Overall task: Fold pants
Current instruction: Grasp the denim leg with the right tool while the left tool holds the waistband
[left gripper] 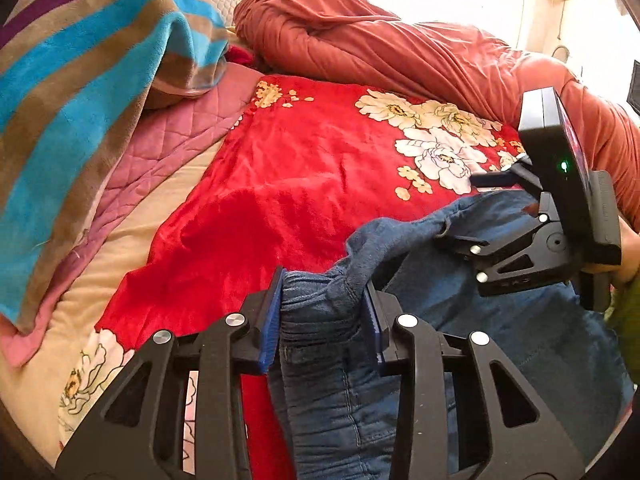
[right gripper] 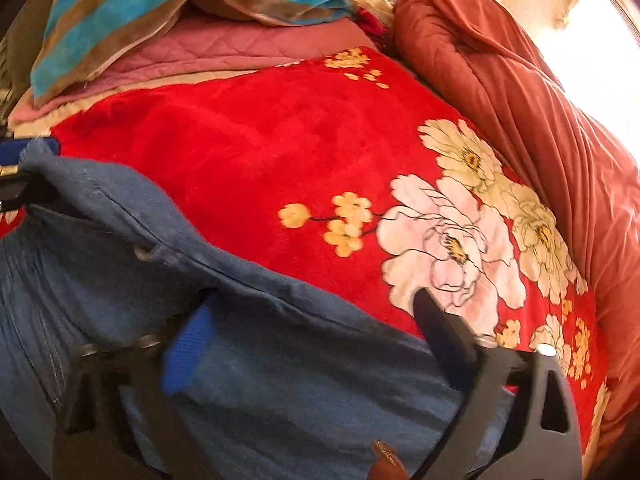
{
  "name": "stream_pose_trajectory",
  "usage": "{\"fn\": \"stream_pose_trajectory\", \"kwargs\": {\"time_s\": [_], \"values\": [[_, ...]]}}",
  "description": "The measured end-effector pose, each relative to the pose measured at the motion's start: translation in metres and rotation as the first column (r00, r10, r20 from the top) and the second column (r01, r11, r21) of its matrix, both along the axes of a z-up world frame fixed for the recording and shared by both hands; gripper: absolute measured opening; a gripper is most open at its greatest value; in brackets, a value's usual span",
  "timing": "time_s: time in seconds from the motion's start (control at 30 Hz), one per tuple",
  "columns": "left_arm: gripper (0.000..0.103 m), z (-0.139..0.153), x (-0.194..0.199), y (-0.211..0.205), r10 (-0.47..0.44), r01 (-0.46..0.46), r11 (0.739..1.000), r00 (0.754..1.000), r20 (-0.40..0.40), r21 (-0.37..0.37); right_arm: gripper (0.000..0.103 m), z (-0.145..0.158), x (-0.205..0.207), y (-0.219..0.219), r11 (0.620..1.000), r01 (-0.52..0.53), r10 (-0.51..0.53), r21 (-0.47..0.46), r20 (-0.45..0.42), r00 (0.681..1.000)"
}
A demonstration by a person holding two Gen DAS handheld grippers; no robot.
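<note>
Bed with red floral blanket [left gripper: 288, 184], rust quilt [left gripper: 384, 48] bunched behind, striped towel [left gripper: 80, 80] left, blue pants [left gripper: 320, 380] held above the blanket, left hand-held gripper [left gripper: 324, 320] clamping waistband, right hand-held gripper [right gripper: 312, 344] jaws spread around fabric.

The bed [left gripper: 132, 240] is covered by a red floral blanket [left gripper: 304, 184]. At its head lie a pink quilt [left gripper: 176, 136] under a striped teal-and-brown blanket [left gripper: 80, 92]; a bunched rust-orange comforter [left gripper: 380, 44] lies alongside.
</note>
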State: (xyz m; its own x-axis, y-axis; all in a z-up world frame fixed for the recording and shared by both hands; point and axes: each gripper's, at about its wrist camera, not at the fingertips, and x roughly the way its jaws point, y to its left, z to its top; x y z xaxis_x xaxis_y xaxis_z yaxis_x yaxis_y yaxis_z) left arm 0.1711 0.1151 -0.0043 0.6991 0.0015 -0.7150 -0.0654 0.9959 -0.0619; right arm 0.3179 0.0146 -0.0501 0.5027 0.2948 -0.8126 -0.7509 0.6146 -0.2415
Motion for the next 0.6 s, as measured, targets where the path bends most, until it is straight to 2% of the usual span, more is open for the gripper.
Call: {"fn": "stream_pose_trajectory", "kwargs": {"time_s": [0.03,0.1,0.17,0.3,0.6], "values": [[0.026,0.000,0.000,-0.001,-0.001,0.001,1.000,1.000,-0.001,0.003,0.058,-0.001,-0.004,0.001,1.000,-0.009,0.009,0.002,-0.011,1.000],[0.026,-0.001,-0.003,-0.002,0.000,0.000,1.000,1.000,0.002,0.016,0.031,0.000,-0.013,0.003,1.000,-0.018,0.018,0.006,-0.017,1.000],[0.026,-0.001,-0.006,-0.002,0.005,-0.005,0.999,1.000,0.008,0.032,0.018,0.004,-0.020,0.000,1.000,-0.007,0.008,0.021,-0.017,1.000],[0.026,0.000,-0.014,-0.003,0.006,-0.007,0.999,1.000,0.022,0.034,0.011,0.020,-0.038,-0.023,0.992,0.035,-0.033,0.123,-0.015,0.999],[0.026,0.012,-0.044,-0.010,-0.011,0.008,0.999,0.996,0.085,0.031,0.007,0.055,-0.099,-0.064,0.945,0.068,-0.055,0.319,-0.051,0.997]]}}
